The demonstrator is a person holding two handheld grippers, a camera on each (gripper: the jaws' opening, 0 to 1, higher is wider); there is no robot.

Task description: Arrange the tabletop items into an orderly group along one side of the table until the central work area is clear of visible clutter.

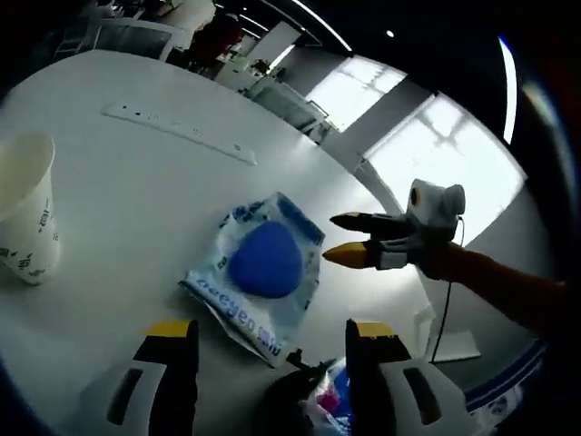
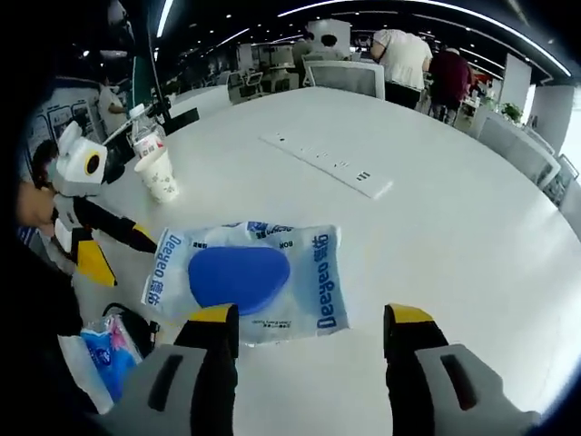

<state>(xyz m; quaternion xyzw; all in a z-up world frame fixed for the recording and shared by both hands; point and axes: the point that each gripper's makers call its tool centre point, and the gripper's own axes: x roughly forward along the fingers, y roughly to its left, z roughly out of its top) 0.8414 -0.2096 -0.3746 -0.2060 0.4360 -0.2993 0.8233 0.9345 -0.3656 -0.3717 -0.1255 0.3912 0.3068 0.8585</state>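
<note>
A clear plastic bag with blue print (image 1: 272, 272) (image 2: 318, 282) lies flat on the white table (image 1: 136, 182) (image 2: 436, 209), with a blue rounded item (image 1: 264, 260) (image 2: 239, 275) inside it. My left gripper (image 1: 272, 341) (image 2: 113, 250) is open, just short of the bag's near edge. My right gripper (image 2: 310, 327) (image 1: 332, 238) is open too and faces the bag from the opposite side, its yellow tips close to the bag's edge. Neither gripper touches the bag. A white paper cup (image 1: 23, 209) (image 2: 161, 174) stands upright, apart from the bag.
A white power strip (image 1: 177, 132) (image 2: 327, 163) lies further out on the table. A plastic bottle (image 2: 145, 136) stands behind the cup. A blue packet (image 2: 100, 359) (image 1: 336, 391) and a dark object (image 2: 127, 322) (image 1: 290, 400) sit near the table edge. People (image 2: 399, 54) stand by chairs beyond.
</note>
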